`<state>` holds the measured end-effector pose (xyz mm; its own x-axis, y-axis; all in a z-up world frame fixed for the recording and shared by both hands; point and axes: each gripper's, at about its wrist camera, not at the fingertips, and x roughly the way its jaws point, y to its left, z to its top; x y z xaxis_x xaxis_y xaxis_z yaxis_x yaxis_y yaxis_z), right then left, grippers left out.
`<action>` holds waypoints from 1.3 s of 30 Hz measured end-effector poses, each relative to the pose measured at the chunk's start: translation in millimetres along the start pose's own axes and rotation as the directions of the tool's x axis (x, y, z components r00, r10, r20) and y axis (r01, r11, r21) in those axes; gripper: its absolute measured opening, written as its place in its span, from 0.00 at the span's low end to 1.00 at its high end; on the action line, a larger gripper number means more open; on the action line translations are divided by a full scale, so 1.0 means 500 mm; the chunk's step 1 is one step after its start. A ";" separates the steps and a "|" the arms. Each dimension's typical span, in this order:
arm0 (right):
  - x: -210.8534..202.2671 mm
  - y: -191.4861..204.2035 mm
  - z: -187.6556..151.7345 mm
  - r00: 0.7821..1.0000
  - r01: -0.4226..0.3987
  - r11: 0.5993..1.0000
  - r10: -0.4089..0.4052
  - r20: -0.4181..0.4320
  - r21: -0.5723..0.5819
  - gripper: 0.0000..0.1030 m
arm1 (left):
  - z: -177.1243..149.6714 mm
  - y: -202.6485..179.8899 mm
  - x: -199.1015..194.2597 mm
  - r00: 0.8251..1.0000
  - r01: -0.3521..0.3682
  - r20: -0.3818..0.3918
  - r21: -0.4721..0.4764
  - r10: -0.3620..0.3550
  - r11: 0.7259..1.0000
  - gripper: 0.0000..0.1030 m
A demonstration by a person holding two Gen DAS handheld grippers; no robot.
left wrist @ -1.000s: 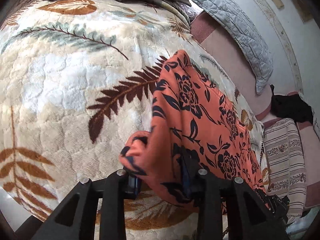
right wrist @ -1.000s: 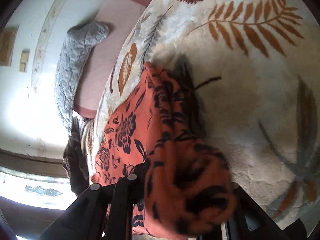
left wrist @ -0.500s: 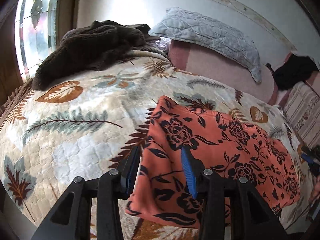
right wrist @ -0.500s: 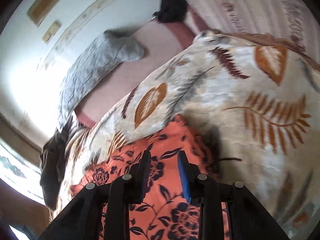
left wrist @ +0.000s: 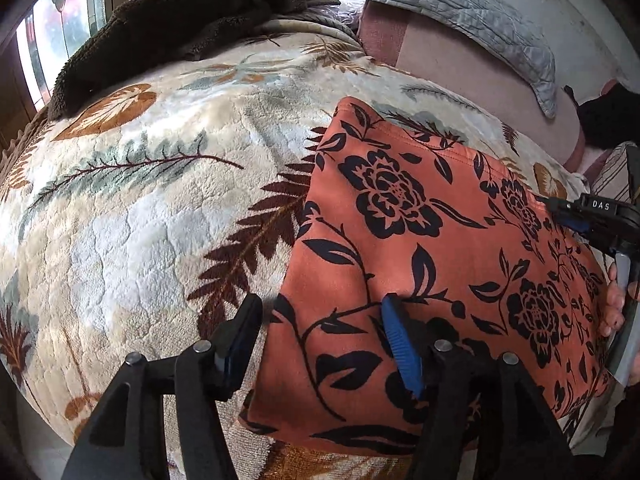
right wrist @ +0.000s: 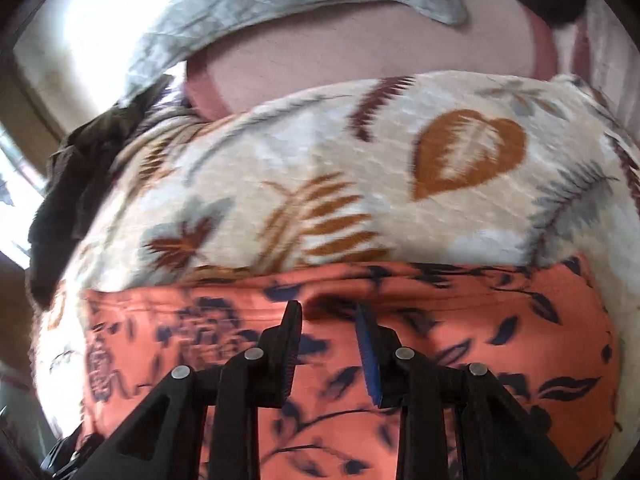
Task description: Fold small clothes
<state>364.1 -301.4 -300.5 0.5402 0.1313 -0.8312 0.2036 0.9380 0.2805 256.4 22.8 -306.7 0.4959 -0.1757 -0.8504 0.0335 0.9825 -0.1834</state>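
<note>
My left gripper (left wrist: 320,344) has just been opening; its jaws stand apart over the near left edge of the orange floral garment (left wrist: 420,240), pads not pressing the cloth. My right gripper (right wrist: 326,344) hovers with jaws parted and empty above the same garment (right wrist: 480,340), which lies spread flat on the leaf-patterned blanket (left wrist: 140,200). The risk I see: a pad pinching plush blanket together with the thin fabric, or catching only one layer, so the next fold drags crooked. A brown throw (left wrist: 180,12) lies well apart.
</note>
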 end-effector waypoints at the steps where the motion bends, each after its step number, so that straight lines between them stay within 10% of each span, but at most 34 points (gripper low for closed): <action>1: 0.005 0.041 0.004 0.999 -0.043 0.998 0.043 -0.010 -0.040 0.30 | -0.001 0.001 -0.001 1.000 0.001 0.001 0.004 -0.001 1.000 0.62; 5: 0.086 0.195 0.023 0.980 -0.177 0.975 0.162 -0.113 -0.135 0.30 | -0.002 -0.001 -0.004 1.000 -0.005 0.008 0.010 0.005 1.000 0.62; 10: 0.174 0.252 0.049 0.988 -0.116 0.987 0.104 -0.111 -0.110 0.30 | -0.005 -0.010 -0.010 0.999 -0.027 0.027 0.044 0.026 0.999 0.62; 17: 0.050 0.219 0.037 0.982 -0.180 0.980 0.174 -0.071 -0.085 0.30 | -0.001 -0.017 -0.010 0.999 -0.043 0.033 0.048 0.041 0.998 0.62; 29: -0.067 0.069 -0.143 0.989 -0.079 0.993 0.067 -0.130 -0.092 0.28 | -0.008 -0.049 -0.015 0.988 -0.145 0.079 0.127 0.136 0.981 0.64; 33: -0.145 0.021 -0.166 0.990 -0.125 0.992 0.123 -0.068 -0.028 0.28 | -0.017 -0.077 -0.054 0.987 -0.083 0.147 0.172 0.058 0.982 0.65; 39: -0.148 -0.058 -0.212 0.985 -0.115 0.990 0.125 -0.117 0.083 0.28 | -0.053 -0.159 -0.013 0.989 -0.136 0.093 0.331 0.111 0.934 0.72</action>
<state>231.5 -304.4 -298.0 0.4617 0.2840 -0.8404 0.2073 0.8866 0.4135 227.5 -55.7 -299.9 0.5749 -0.0590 -0.8161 0.2513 0.9619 0.1074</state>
